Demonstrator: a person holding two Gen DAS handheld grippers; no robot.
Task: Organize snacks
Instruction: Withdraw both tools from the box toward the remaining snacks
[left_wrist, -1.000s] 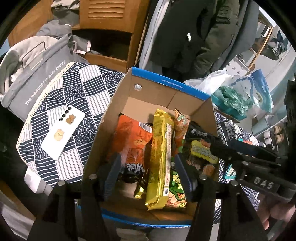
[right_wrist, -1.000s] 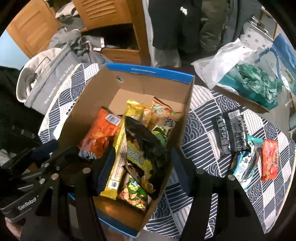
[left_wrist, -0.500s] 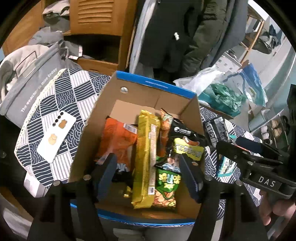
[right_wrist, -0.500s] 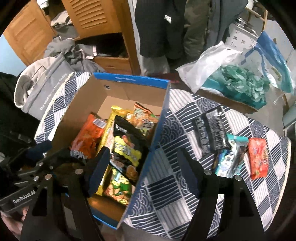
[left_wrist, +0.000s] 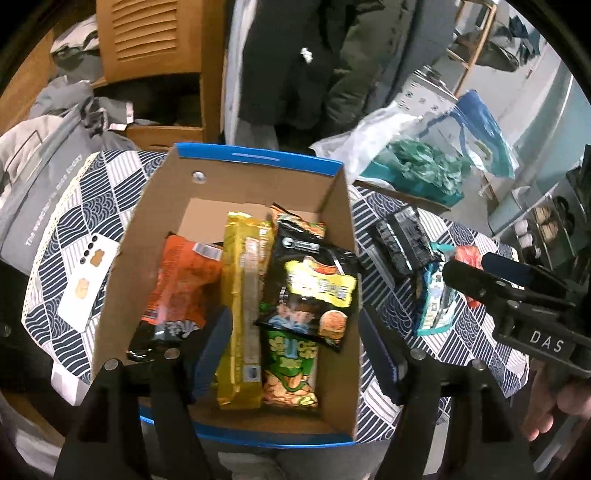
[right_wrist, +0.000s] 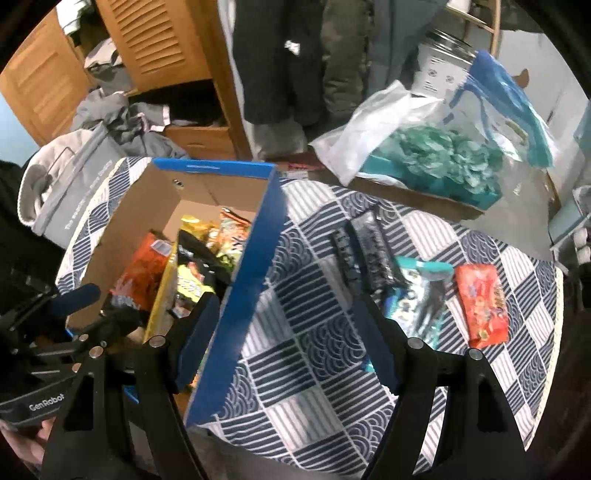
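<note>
We see the cardboard box (left_wrist: 236, 192) packed with bright snack bags (left_wrist: 310, 288); both our left gripper (left_wrist: 295, 350) and right gripper (right_wrist: 284, 339) gape empty above the tablecloth (right_wrist: 314, 369)

My left tool (left_wrist: 295, 354) is spread wide, its two blue-padded fingers (left_wrist: 210, 343) well apart with nothing between them, pointing forward and downward. My right tool (right_wrist: 284, 343) is just as wide open and also holds nothing, and in the left wrist view it shows at the right edge with my right hand (left_wrist: 554, 406) wrapped around its black handle. In the right wrist view my left hand (right_wrist: 26, 439) shows at the lower left edge, gripping the handle of the left tool.
</note>
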